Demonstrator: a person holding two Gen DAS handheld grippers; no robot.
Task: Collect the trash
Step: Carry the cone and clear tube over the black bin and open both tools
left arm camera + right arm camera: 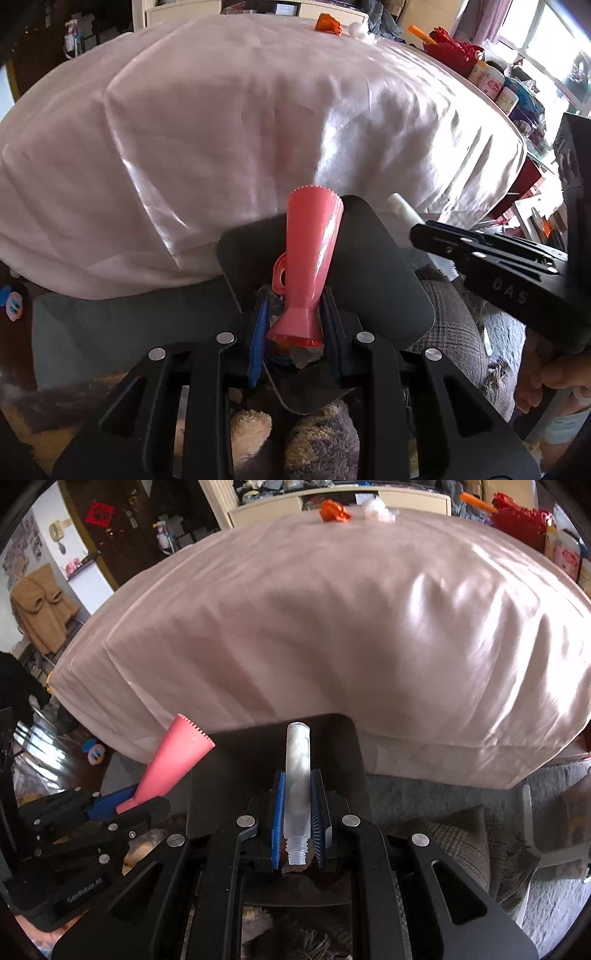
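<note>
While clamped upright, pink cup (310,258) and tube (298,775) point forward (lengthwise).

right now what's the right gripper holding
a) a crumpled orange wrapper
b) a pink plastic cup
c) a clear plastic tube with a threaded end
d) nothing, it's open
c: in the right wrist view the right gripper is shut on the clear plastic tube, threaded end toward the camera; the pink cup sits in the left gripper.
</note>
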